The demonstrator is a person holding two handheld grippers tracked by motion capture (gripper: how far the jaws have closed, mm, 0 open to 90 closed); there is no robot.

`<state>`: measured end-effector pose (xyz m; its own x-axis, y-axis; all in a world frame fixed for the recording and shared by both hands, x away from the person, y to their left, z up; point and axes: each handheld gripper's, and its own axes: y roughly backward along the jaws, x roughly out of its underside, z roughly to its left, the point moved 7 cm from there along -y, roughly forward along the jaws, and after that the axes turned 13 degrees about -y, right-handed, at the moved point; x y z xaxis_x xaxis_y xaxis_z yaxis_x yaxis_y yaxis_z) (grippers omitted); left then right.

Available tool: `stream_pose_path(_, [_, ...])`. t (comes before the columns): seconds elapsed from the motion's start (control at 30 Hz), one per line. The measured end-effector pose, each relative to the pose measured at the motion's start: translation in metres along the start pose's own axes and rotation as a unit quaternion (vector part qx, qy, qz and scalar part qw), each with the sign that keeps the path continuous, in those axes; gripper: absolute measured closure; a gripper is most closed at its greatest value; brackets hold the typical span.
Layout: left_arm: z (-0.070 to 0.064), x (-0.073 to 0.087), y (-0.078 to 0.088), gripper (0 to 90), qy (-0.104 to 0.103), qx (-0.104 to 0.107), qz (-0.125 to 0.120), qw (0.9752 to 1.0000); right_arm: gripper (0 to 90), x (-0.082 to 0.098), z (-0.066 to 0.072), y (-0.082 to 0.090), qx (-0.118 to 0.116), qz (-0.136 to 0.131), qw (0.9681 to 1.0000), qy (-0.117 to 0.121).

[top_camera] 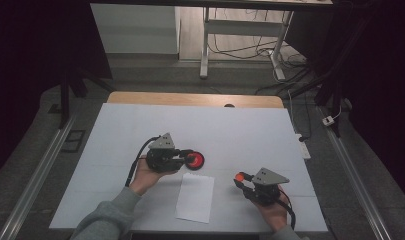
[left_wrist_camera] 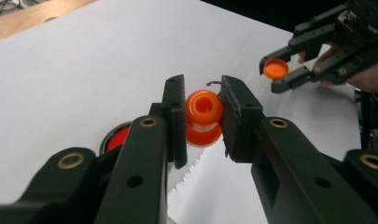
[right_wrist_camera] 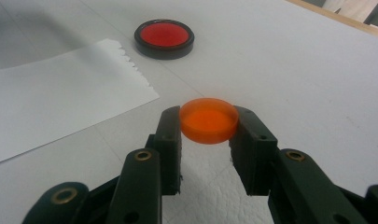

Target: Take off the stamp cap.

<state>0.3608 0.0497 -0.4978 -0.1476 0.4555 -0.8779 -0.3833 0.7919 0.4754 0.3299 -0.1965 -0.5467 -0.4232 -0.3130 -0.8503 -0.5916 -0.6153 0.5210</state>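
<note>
Left gripper view – left gripper point(left_wrist_camera: 203, 116) clamps orange bottle point(left_wrist_camera: 203, 117), right gripper point(right_wrist_camera: 207, 126) pinches orange cap point(right_wrist_camera: 209, 120)

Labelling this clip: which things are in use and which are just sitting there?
In use:
- orange stamp body, clamped in the left gripper
- orange cap, clamped in the right gripper

Lying about:
- red ink pad
- torn-edged paper sheet
- white table cover

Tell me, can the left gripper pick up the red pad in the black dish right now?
Probably not: the left gripper is shut on an orange stamp, though the red pad lies uncovered beside it.
</note>
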Motion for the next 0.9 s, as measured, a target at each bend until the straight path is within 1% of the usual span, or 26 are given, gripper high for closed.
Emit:
stream_pose_path(0.1, [0.003, -0.002, -0.001, 72.4, -0.001, -0.006, 0.0, 1.0, 63.9, 0.0, 0.0, 0.0, -0.002, 0.0, 1.0, 0.0])
stream_pose_path(0.13, [0.004, -0.003, 0.0, 72.4, -0.003, -0.009, 0.001, 1.0, 63.9, 0.0, -0.001, 0.0, 0.001, 0.001, 1.0, 0.0])
stream_pose_path(0.17, [0.005, -0.003, 0.0, 72.4, -0.003, -0.01, 0.002, 0.9999, 63.9, 0.0, 0.0, -0.001, -0.002, 0.0, 1.0, 0.0])
stream_pose_path(0.27, [0.007, -0.003, 0.001, 72.4, 0.002, -0.013, -0.001, 0.9999, 63.9, -0.001, 0.0, -0.001, -0.004, -0.005, 1.0, -0.002])
stream_pose_path(0.43, [0.013, -0.001, -0.001, 72.4, 0.007, -0.016, 0.003, 0.9998, 63.9, -0.001, 0.001, -0.001, -0.002, -0.002, 1.0, 0.003])
stream_pose_path(0.53, [0.019, 0.002, -0.002, 72.3, 0.006, -0.024, 0.01, 0.9997, 63.9, -0.001, 0.001, -0.002, 0.0, 0.001, 1.0, 0.004])
stream_pose_path(0.6, [0.022, 0.003, -0.004, 72.4, 0.012, -0.025, 0.01, 0.9996, 63.9, 0.0, 0.0, -0.002, 0.005, 0.003, 1.0, 0.005])
stream_pose_path(0.63, [0.024, 0.003, -0.005, 72.4, 0.014, -0.027, 0.01, 0.9995, 63.9, -0.001, 0.0, -0.003, -0.001, 0.001, 1.0, 0.003])
stream_pose_path(0.8, [0.028, 0.006, -0.01, 72.4, 0.02, -0.026, 0.015, 0.9994, 63.9, 0.0, 0.0, -0.003, -0.001, 0.003, 1.0, 0.003])
stream_pose_path(0.9, [0.029, 0.006, -0.014, 72.4, 0.018, -0.024, 0.018, 0.9994, 63.9, 0.0, 0.0, -0.003, -0.001, 0.002, 1.0, 0.003])
